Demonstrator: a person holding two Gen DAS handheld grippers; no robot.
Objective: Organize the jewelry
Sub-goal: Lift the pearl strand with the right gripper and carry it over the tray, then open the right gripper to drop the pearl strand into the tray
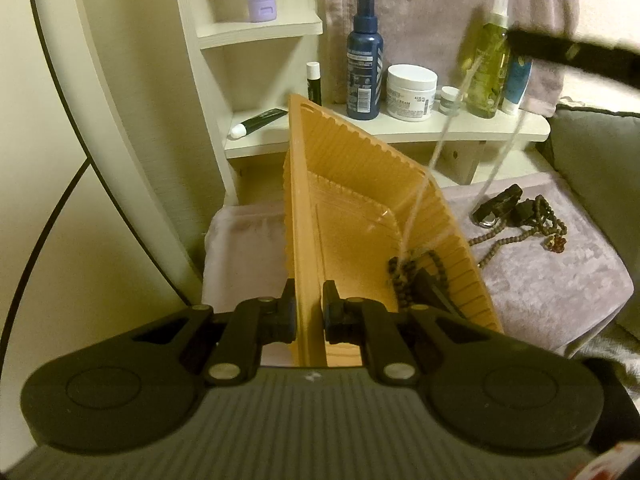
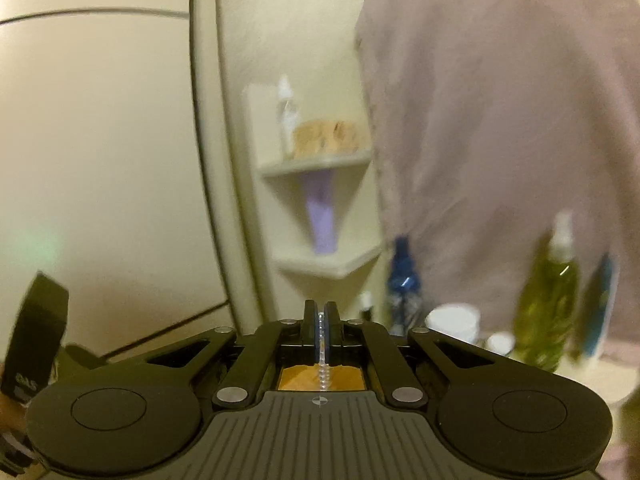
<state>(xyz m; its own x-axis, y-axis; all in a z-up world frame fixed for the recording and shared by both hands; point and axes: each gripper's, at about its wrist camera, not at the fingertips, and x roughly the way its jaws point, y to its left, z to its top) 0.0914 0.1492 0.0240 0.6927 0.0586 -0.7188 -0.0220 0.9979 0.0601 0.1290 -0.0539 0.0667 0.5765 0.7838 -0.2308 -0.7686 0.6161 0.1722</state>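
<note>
Inside the orange tray (image 1: 360, 216), clamped at its wall by the left gripper (image 1: 309, 312), one dark bead strand (image 1: 404, 280) is lying while the right gripper (image 2: 321, 320), fingers clenched on a clear bead necklace (image 2: 322, 364), is hanging it over the tray, and beside the tray more dark jewelry (image 1: 520, 216) is waiting on the towel (image 1: 560, 280).

You can read little here. On the white jar (image 1: 412, 92), the label carries small print ending in "CREAM", with a mark like "#52" at its right edge. On the black gripper body (image 2: 34, 336) at the left of the right wrist view, pale characters resembling "GAS" show. The print on the dark blue bottle (image 1: 364, 68) is too small to read.
</note>
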